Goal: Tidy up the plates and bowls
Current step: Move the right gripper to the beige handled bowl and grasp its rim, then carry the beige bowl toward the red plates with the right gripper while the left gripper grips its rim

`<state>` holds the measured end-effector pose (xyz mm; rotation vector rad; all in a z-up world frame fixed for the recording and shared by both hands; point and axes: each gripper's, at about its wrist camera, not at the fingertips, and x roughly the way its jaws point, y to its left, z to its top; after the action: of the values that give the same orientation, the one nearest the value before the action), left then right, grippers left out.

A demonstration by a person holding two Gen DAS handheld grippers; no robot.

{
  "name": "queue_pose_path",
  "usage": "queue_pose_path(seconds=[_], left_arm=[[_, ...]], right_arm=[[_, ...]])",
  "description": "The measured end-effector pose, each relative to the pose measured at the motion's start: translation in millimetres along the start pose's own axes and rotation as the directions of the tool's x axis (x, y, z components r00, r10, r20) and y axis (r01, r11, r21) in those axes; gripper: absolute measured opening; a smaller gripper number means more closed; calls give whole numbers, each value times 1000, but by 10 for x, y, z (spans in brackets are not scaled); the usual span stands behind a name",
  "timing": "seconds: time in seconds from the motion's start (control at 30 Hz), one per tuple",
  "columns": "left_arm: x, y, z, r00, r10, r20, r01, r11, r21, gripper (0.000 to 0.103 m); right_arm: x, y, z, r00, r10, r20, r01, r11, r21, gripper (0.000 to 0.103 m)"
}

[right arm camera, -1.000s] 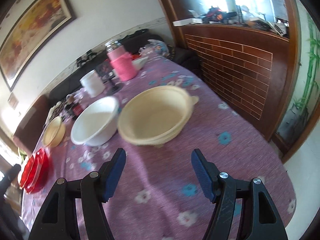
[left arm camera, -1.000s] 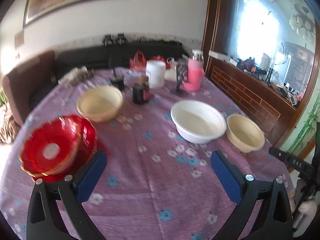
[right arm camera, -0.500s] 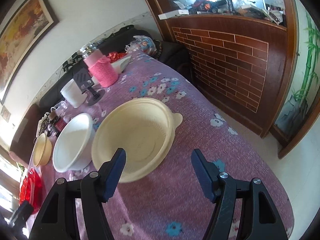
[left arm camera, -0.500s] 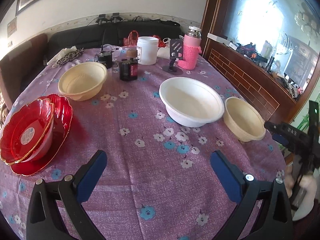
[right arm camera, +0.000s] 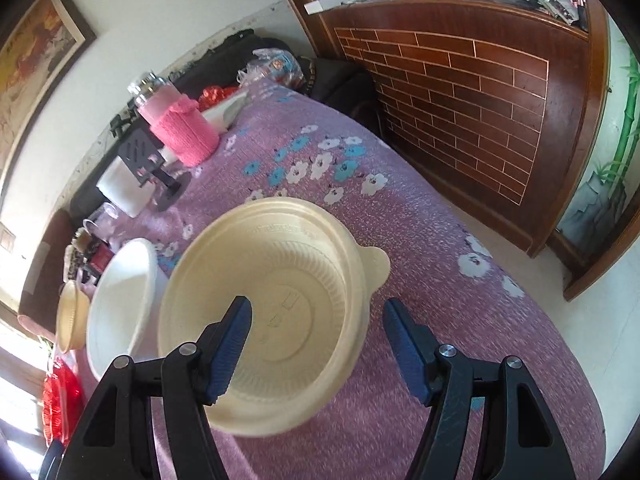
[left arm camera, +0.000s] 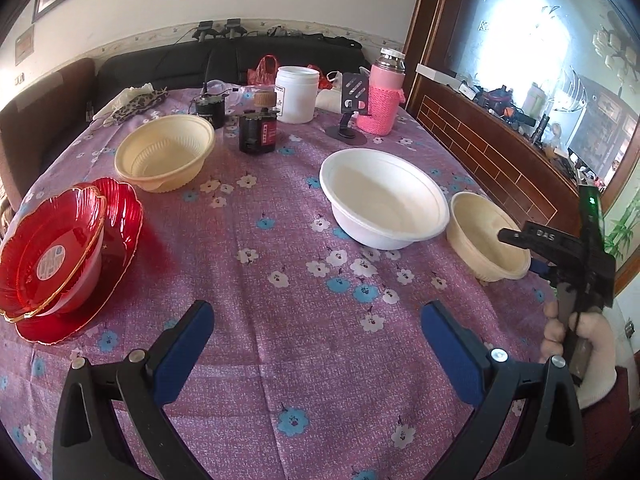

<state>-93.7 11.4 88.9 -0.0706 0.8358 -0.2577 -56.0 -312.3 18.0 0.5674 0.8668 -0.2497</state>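
Observation:
A purple flowered table (left arm camera: pixel 288 240) holds a red bowl (left arm camera: pixel 48 248) on a red plate (left arm camera: pixel 120 216) at the left, a cream bowl (left arm camera: pixel 166 152) behind them, a white bowl (left arm camera: pixel 384 204) in the middle and a second cream bowl (left arm camera: pixel 486 236) at the right. My left gripper (left arm camera: pixel 316 332) is open and empty over the near table. My right gripper (right arm camera: pixel 316 344) is open, its left finger over the inside of the right cream bowl (right arm camera: pixel 272 312) and its right finger outside the near rim. The right gripper also shows in the left wrist view (left arm camera: pixel 532 252).
At the far side stand a pink-sleeved flask (left arm camera: pixel 382 96), a white jar (left arm camera: pixel 297 94), a dark bottle (left arm camera: pixel 258 130), a phone stand (left arm camera: pixel 348 120) and a small black box (left arm camera: pixel 210 110). A dark sofa (left arm camera: pixel 240 60) lies behind. A brick-patterned wooden counter (right arm camera: pixel 460 80) runs along the right.
My right gripper has moved forward and down until its fingers straddle the right cream bowl's near rim. My left gripper's view has steadied and tilted down a little over the table.

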Motion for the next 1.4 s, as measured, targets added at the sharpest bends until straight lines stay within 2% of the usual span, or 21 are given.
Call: queue_pose_path(seconds=[0.03, 0.07, 0.1, 0.13, 0.17, 0.27, 0.43, 0.53, 0.63, 0.8, 1.0, 1.17, 1.3, 1.37, 1.4], left_arm=[[2, -1, 0, 1000, -1, 0, 1, 1000, -1, 103], [-1, 0, -4, 1000, -1, -2, 1, 1000, -1, 103], [-3, 2, -5, 1000, -2, -3, 2, 1000, -3, 103], [-6, 3, -6, 1000, -4, -4, 4, 1000, -5, 103], [-12, 2, -7, 1000, -8, -4, 8, 1000, -5, 103], [-29, -15, -1, 1000, -12, -2, 12, 1000, 0, 103], [-13, -32, -1, 999, -33, -13, 33, 999, -3, 103], [30, -23, -10, 997, -64, -36, 63, 998, -20, 103], [86, -35, -26, 994, -88, -57, 86, 996, -39, 103], [157, -77, -59, 988, -124, -88, 121, 992, -48, 103], [179, 0, -88, 990, -106, -93, 101, 993, -64, 103], [232, 82, -151, 989, -92, -113, 83, 993, -82, 103], [282, 124, -192, 983, -112, -143, 98, 990, -105, 103], [275, 138, -204, 977, -148, -152, 129, 984, -124, 92], [270, 127, -212, 974, -160, -158, 142, 982, -121, 70]], right_arm=[[22, 4, 5, 1000, 6, -7, -6, 1000, -5, 64], [41, 9, 9, 1000, 13, -18, -13, 1000, -9, 45], [59, 2, 12, 999, 16, -30, -16, 1000, -7, 36], [74, -21, 12, 998, 34, -45, -34, 999, 5, 21], [82, -41, 4, 997, 58, -57, -57, 998, 16, 18], [49, -55, -48, 995, 72, -70, -71, 997, 7, 17], [-84, -68, -173, 983, 146, -110, -146, 989, 7, 15], [-162, -56, -315, 956, 229, -180, -230, 973, 19, 15], [-202, 68, -500, 935, 263, -240, -273, 962, -8, 15], [-261, 381, -790, 919, 265, -292, -306, 946, -103, 14], [-254, 743, -1059, 911, 246, -331, -325, 923, -208, 14], [-204, 879, -1174, 903, 244, -354, -336, 914, -227, 14], [-202, 944, -1233, 902, 243, -357, -339, 911, -235, 14], [-236, 964, -1261, 903, 245, -353, -340, 909, -240, 15], [-256, 987, -1274, 905, 244, -349, -339, 908, -245, 15]])
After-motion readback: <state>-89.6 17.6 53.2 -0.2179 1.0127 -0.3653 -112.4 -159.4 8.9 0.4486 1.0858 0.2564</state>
